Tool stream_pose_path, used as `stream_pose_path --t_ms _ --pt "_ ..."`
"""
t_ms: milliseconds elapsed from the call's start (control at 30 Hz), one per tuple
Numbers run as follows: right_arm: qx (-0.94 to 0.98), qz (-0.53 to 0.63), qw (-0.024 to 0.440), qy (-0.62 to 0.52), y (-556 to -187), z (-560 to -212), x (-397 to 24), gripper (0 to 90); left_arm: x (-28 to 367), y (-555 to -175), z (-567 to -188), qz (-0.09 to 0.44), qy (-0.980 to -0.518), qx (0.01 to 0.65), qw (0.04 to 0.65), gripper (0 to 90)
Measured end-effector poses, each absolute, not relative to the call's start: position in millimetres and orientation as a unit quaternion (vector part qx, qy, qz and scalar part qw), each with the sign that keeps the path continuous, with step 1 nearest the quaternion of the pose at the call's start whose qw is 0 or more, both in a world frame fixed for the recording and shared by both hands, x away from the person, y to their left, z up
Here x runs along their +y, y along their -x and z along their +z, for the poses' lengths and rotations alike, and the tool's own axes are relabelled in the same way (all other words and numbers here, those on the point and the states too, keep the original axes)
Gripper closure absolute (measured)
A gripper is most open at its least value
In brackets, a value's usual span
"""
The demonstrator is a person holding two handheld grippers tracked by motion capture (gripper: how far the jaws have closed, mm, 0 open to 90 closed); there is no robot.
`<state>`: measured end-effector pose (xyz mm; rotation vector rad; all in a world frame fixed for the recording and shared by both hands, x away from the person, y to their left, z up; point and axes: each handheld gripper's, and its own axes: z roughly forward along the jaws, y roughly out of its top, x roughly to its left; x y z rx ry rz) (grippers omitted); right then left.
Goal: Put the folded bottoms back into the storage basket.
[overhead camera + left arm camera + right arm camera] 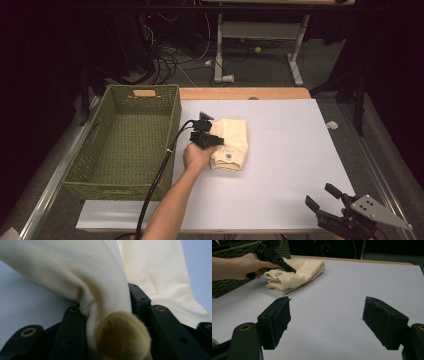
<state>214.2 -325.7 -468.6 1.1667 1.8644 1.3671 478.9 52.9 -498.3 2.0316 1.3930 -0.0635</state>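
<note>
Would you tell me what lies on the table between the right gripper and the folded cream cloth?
Nothing: the right gripper view shows bare white table top from the open right gripper to the cream cloth, which the left gripper clamps.

left gripper: black, brass-coloured rivets (seen in its own view)
cable: black, thick
right gripper: black, grey three-cornered plate
left forearm: sleeveless
</note>
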Motion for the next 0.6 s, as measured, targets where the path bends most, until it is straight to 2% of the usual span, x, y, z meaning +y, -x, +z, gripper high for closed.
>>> stream_pose_path --t_ms 267,600 --pt "0.693 0.508 0.274 -0.431 -214 -469 -326 23.0 48 -475 -487 0.001 -0.79 0.519 0.326 65.6" --pt "0.693 0.508 0.274 -0.432 -214 -468 -325 23.0 45 -470 -467 0.002 -0.789 0.507 0.346 66.4"
